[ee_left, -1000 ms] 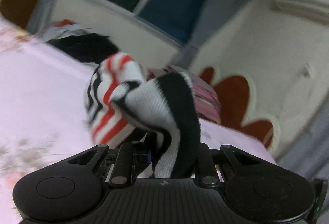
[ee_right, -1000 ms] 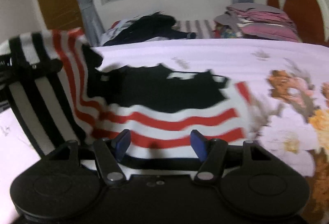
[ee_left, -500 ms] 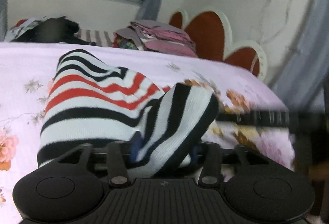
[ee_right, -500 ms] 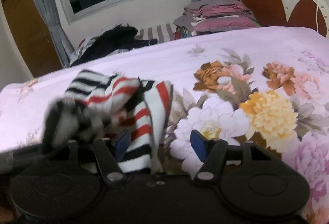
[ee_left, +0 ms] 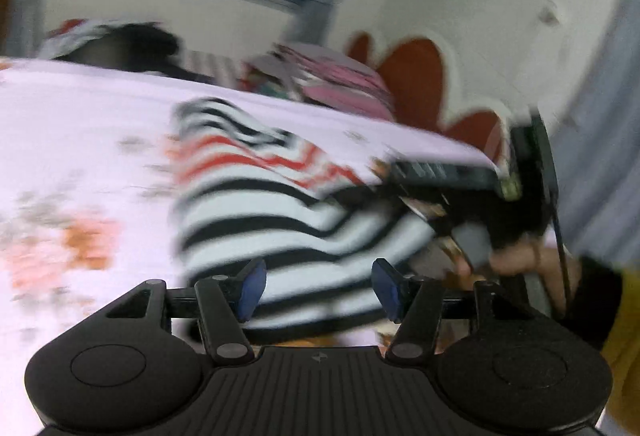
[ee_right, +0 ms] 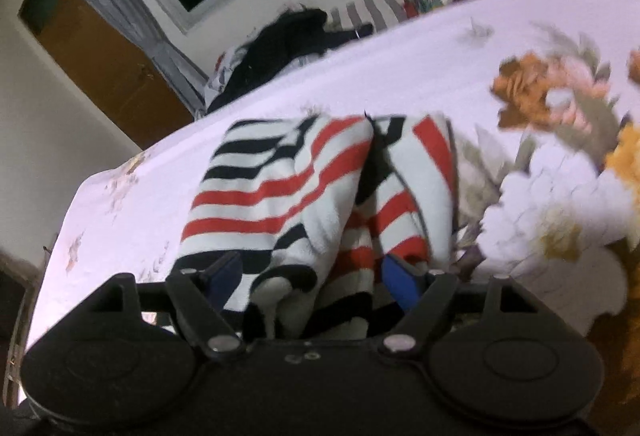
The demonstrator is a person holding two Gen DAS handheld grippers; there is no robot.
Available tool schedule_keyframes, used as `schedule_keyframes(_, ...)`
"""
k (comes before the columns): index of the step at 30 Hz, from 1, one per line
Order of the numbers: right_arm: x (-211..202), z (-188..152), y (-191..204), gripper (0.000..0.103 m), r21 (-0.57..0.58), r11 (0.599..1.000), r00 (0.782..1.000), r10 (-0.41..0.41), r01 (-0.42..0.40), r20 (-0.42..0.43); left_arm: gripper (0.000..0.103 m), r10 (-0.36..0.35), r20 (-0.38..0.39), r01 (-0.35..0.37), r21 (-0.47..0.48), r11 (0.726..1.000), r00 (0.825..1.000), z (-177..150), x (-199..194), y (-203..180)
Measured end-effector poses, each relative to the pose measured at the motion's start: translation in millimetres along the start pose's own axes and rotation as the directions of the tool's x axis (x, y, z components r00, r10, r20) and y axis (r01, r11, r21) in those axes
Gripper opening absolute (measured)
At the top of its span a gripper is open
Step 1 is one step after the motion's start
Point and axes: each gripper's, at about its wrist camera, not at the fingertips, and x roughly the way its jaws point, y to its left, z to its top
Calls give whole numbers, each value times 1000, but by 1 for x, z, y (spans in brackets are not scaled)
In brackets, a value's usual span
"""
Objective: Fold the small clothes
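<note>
A small striped garment, white with black and red stripes, lies folded on the floral pink bedsheet. My left gripper is open, its blue pads apart just above the garment's near edge, holding nothing. In the right wrist view the garment lies in two folded halves. My right gripper is open with the garment's near edge lying between its blue pads. The right gripper and the hand holding it also show in the left wrist view, at the garment's right side. The left view is blurred.
A stack of folded pink clothes and a dark heap of clothes sit at the far edge of the bed. A red and white headboard stands behind. A window, grey curtain and wooden door line the wall.
My left gripper has let go of the garment and opened. The garment now lies flatter on the bed, and my right gripper has moved in over its near edge.
</note>
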Motion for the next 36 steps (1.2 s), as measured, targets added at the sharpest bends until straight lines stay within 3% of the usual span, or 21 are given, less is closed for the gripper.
schedule_keyframes(4, 18, -1, -9, 74, 67, 997, 999, 32, -29, -37, 58, 92, 30, -90, -60, 994, 995, 6, -14, 31)
schedule_keyframes(7, 26, -1, -7, 52, 75, 997, 999, 33, -30, -32, 58, 130, 36, -126, -105, 986, 991, 8, -16, 46)
schedule_keyframes(9, 28, -1, -2, 46, 55, 998, 999, 21, -19, -28, 58, 140, 41, -134, -129, 983, 989, 11, -12, 52)
schedule_keyframes(11, 24, 1, 4, 30, 24, 1000, 1000, 13, -13, -7, 58, 154, 34, -149, -132, 980, 987, 14, 0, 54)
schedule_keyframes(14, 7, 3, 16, 23, -56, 998, 997, 8, -4, 72, 58, 160, 32, -155, -126, 980, 987, 19, 17, 48)
schedule_keyframes(20, -31, 2, 29, 22, -190, 978, 974, -45, 88, 220, 58, 97, 22, -95, -87, 992, 995, 24, 43, 28)
schedule_keyframes(27, -11, -16, -18, 23, -83, 986, 981, -132, 145, 142, 58, 87, -57, -91, -76, 993, 995, 15, 73, 19)
schedule_keyframes(31, -18, -19, -27, 30, 12, 997, 992, -77, 76, 97, 58, 106, -98, -113, -72, 991, 990, 12, 83, 25)
schedule_keyframes(36, -44, -29, -30, 37, 28, 999, 997, -46, 44, 67, 59, 102, -118, -109, -56, 992, 988, 12, 86, 30)
